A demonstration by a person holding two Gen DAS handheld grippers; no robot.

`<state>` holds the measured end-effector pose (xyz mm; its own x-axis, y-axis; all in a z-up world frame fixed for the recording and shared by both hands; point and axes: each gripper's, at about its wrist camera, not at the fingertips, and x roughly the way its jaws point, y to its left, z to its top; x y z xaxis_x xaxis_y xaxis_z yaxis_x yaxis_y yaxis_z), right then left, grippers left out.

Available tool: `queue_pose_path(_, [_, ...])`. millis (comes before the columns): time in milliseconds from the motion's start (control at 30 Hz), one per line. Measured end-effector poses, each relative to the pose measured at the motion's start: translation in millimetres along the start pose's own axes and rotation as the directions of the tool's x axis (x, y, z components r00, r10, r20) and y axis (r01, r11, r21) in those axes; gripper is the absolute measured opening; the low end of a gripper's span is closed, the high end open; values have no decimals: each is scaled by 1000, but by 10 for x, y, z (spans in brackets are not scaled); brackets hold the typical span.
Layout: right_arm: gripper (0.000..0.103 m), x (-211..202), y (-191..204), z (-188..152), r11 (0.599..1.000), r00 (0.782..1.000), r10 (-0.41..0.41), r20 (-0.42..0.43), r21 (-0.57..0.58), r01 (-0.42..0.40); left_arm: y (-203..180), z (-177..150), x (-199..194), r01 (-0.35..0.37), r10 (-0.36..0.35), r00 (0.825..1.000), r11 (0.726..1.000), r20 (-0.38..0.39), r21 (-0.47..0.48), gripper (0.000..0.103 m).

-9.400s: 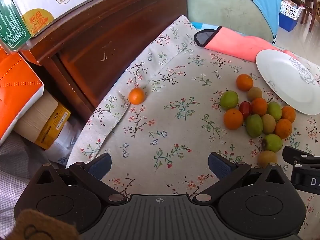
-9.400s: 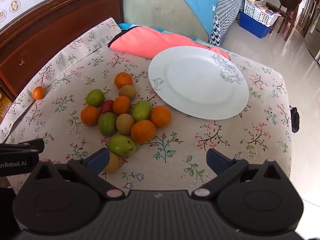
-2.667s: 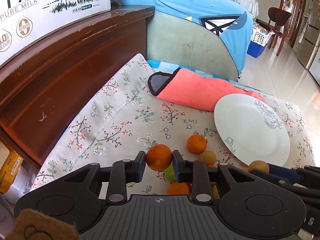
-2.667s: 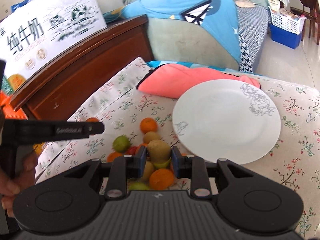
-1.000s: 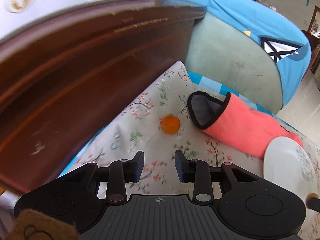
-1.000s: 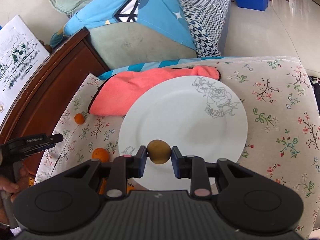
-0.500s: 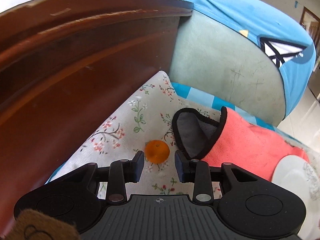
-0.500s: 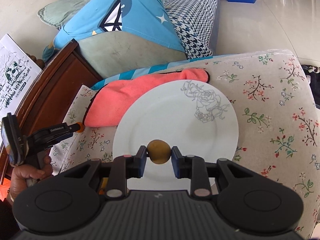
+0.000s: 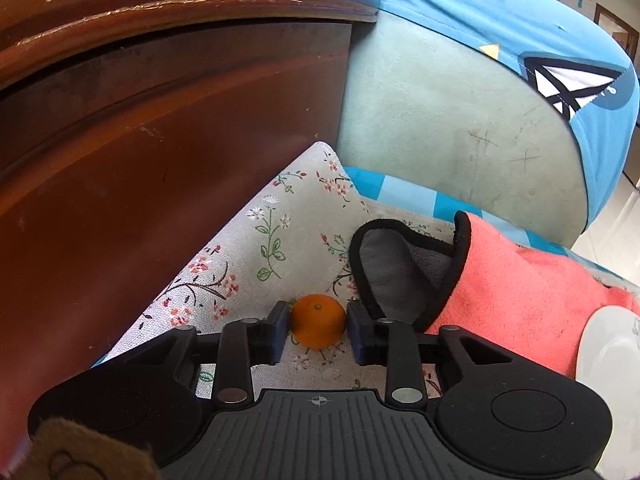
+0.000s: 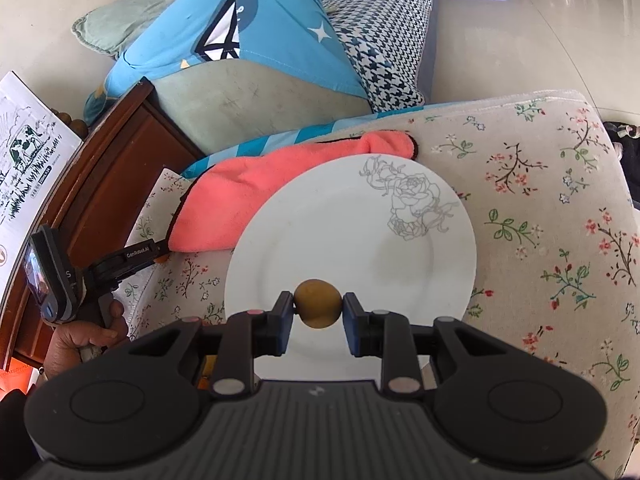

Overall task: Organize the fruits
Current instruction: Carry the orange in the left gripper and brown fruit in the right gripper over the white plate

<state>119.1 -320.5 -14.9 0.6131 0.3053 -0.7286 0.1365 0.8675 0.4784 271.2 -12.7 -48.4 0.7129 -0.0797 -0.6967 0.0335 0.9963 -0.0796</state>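
Orange against pale floral cloth: a small orange fruit (image 9: 318, 321) lies on the flowered cloth (image 9: 276, 236) right between the blue pads of the left gripper (image 9: 318, 330), whose jaws are closing around it. The pad to the fruit's left appears to meet the skin, while the one to its right seems to stand a sliver off, so the grip is not plainly made. Just ahead and to the right of this tool lies a coral-pink towel (image 9: 516, 280) with a black hem and grey lining; to its left rises a dark wooden cabinet (image 9: 140, 140), and farther ahead sits a green-grey cushion (image 9: 440, 120) under blue fabric. The right gripper (image 10: 318, 312) is clamped on a brownish-yellow round fruit (image 10: 318, 308), both pads pressing its sides, and holds it above the near part of a white plate (image 10: 360, 240) — rose-patterned at its far right. The plate stretches forward from this tool, the towel tucked under its far-left edge. Off to the left, a hand (image 10: 80, 338) grips the other tool's handle — its tips reach toward the towel's corner.
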Motion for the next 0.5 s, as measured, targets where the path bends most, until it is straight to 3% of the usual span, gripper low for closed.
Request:
queue_pose_path(233, [27, 41, -4, 14, 1000, 1000, -2, -6, 6, 2, -6, -74, -116, 16, -17, 1000, 1000, -27, -5, 27])
queue_pose_path(500, [27, 61, -47, 21, 1000, 1000, -10, -10, 28, 10, -256, -117, -569, 68, -68, 996, 998, -51, -7, 27])
